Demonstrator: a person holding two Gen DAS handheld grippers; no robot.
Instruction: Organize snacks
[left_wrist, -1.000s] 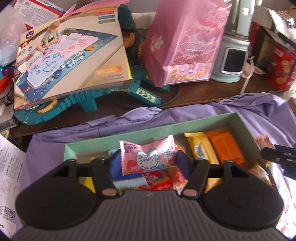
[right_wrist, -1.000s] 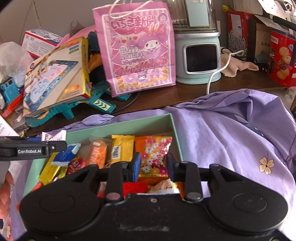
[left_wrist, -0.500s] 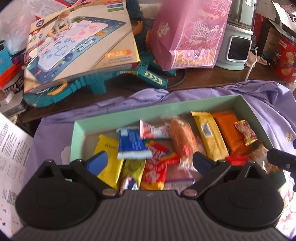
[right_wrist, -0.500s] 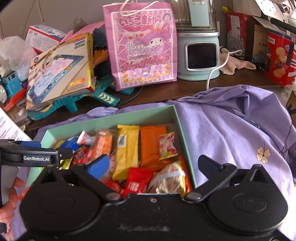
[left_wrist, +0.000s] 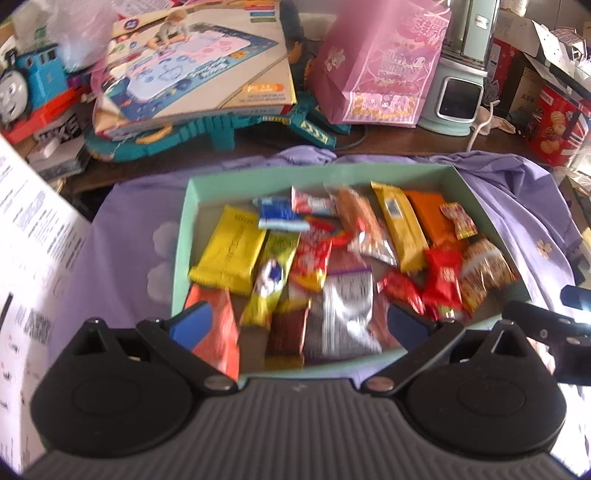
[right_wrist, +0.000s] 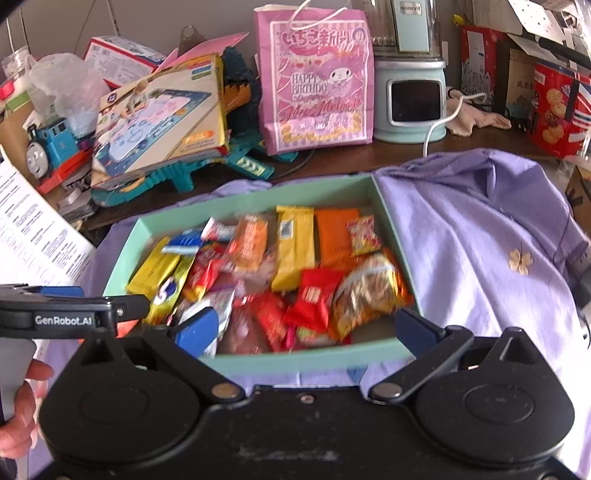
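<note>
Compared with one second ago, we see that both claws have let go: the left claw (left_wrist: 299, 325) was then closed on a pink snack packet and the right claw (right_wrist: 306, 328) was nearly closed over the orange flowered packet, and now both have just been opening and stand fully apart with nothing between their pads. Both have also drawn back from the box, so that in each view the whole green box (left_wrist: 183, 236) shows, where before only its far part was seen. The pink packet (left_wrist: 312, 201) now lies flat in the box near the far wall, beside a small blue packet (left_wrist: 277, 214). Nearest to us the left claw's blue pads hang above the near edge of the box, touching no snack; in the right wrist view the right claw's pads hang over the near wall of the box (right_wrist: 306, 358) in the same way, and the left claw (right_wrist: 74, 314) shows at the left edge with a hand (right_wrist: 18, 406) below it. The snacks fill the box in a loose heap: a yellow packet (left_wrist: 231, 254) at the left, a silver packet (left_wrist: 345, 310) in the near middle, red packets (left_wrist: 441, 280) to the right, a long yellow bar (left_wrist: 397, 229) and an orange packet (left_wrist: 428, 214) further back. The box rests on a purple cloth (right_wrist: 472, 240). Behind it on the wooden table stand a pink gift bag (right_wrist: 314, 85), a toy box (right_wrist: 162, 118) and a blue toy train (right_wrist: 51, 147).
</note>
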